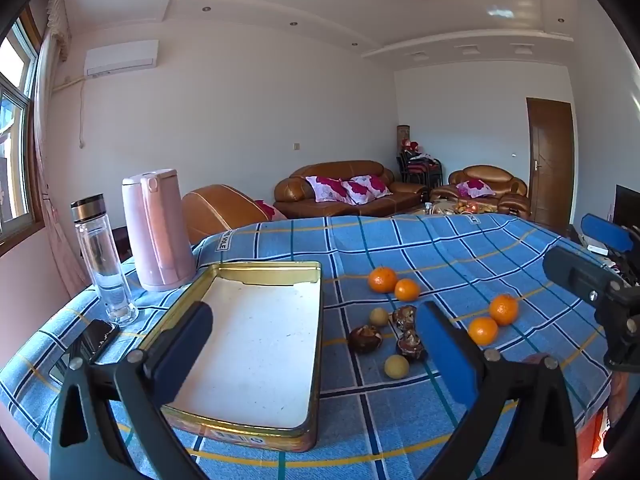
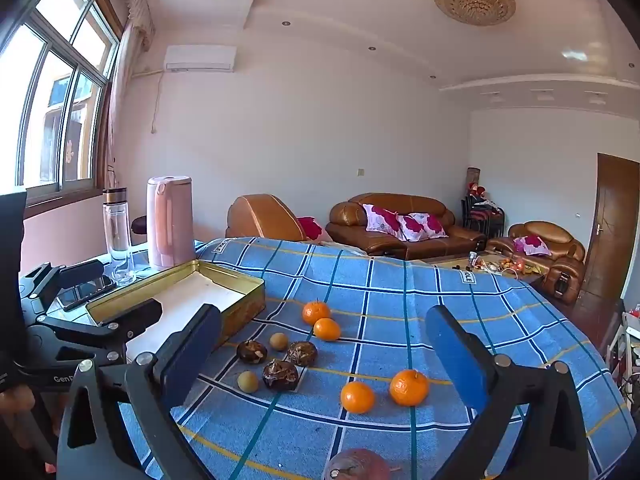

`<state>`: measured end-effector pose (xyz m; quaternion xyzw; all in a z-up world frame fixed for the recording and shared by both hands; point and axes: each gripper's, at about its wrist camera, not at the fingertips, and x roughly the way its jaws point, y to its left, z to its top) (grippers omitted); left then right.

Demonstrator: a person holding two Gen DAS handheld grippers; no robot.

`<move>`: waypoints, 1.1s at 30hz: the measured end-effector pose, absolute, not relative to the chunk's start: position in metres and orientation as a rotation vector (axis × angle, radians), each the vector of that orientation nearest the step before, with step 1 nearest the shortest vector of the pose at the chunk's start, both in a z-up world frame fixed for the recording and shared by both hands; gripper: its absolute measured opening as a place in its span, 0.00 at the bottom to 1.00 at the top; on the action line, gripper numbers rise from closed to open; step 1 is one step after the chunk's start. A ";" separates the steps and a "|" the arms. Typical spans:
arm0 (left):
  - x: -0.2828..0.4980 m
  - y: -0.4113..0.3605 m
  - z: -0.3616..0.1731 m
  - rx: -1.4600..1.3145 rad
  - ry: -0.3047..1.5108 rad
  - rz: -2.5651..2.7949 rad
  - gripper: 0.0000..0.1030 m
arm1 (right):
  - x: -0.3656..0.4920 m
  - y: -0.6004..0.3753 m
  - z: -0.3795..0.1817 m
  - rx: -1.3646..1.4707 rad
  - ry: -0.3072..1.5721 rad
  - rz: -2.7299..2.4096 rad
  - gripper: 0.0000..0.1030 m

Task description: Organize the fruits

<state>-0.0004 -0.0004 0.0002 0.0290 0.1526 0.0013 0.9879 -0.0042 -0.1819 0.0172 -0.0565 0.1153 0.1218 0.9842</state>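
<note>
An empty gold tin tray [image 1: 260, 340] with a white lining lies on the blue checked cloth, under my open left gripper [image 1: 316, 316]. To its right lie two oranges [image 1: 383, 279], two more oranges [image 1: 503, 309], three dark brown fruits [image 1: 364, 339] and two small yellow fruits [image 1: 397, 366]. In the right wrist view my right gripper [image 2: 323, 318] stands open above the cloth, with the near oranges [image 2: 357, 397] and the brown fruits [image 2: 280, 374] ahead of it. Nothing is between either pair of fingers. The tray [image 2: 240, 280] sits to its left.
A pink kettle [image 1: 156, 232], a glass bottle [image 1: 104, 260] and a phone [image 1: 96, 336] stand left of the tray near the table edge. A reddish fruit [image 2: 356, 466] lies at the near edge. Sofas stand beyond the table.
</note>
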 end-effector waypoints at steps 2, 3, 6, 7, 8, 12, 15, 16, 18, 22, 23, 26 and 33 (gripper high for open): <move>-0.002 -0.001 0.001 0.065 0.304 0.010 1.00 | -0.005 -0.181 0.017 -0.119 0.233 0.242 0.99; -0.001 -0.002 0.001 0.065 0.313 0.006 1.00 | -0.005 -0.181 0.017 -0.120 0.232 0.242 0.99; 0.001 -0.003 -0.001 0.063 0.323 -0.005 1.00 | -0.006 -0.179 0.017 -0.122 0.229 0.240 0.99; 0.002 -0.004 -0.002 0.065 0.322 -0.004 1.00 | -0.006 -0.179 0.016 -0.123 0.228 0.239 0.99; 0.002 -0.004 -0.002 0.065 0.321 -0.004 1.00 | -0.006 -0.178 0.016 -0.124 0.228 0.239 0.99; 0.001 -0.004 -0.001 0.062 0.314 -0.002 1.00 | -0.012 -0.173 0.010 -0.122 0.229 0.242 0.99; -0.001 -0.002 -0.001 0.060 0.315 -0.005 1.00 | -0.012 -0.176 0.009 -0.120 0.231 0.241 0.99; -0.001 -0.003 -0.002 0.062 0.315 -0.004 1.00 | -0.009 -0.180 0.012 -0.118 0.234 0.248 0.99; -0.001 -0.003 -0.002 0.063 0.315 -0.005 1.00 | -0.008 -0.180 0.011 -0.115 0.236 0.248 0.99; -0.002 -0.001 -0.003 0.063 0.316 -0.004 1.00 | -0.008 -0.179 0.011 -0.115 0.238 0.249 0.99; -0.001 -0.001 -0.003 0.063 0.318 -0.005 1.00 | -0.008 -0.179 0.010 -0.116 0.238 0.250 0.99; 0.001 -0.001 -0.003 0.067 0.323 -0.006 1.00 | -0.009 -0.178 0.011 -0.119 0.240 0.253 0.99; 0.003 -0.001 -0.005 0.070 0.327 -0.004 1.00 | -0.007 -0.177 0.010 -0.115 0.247 0.255 0.99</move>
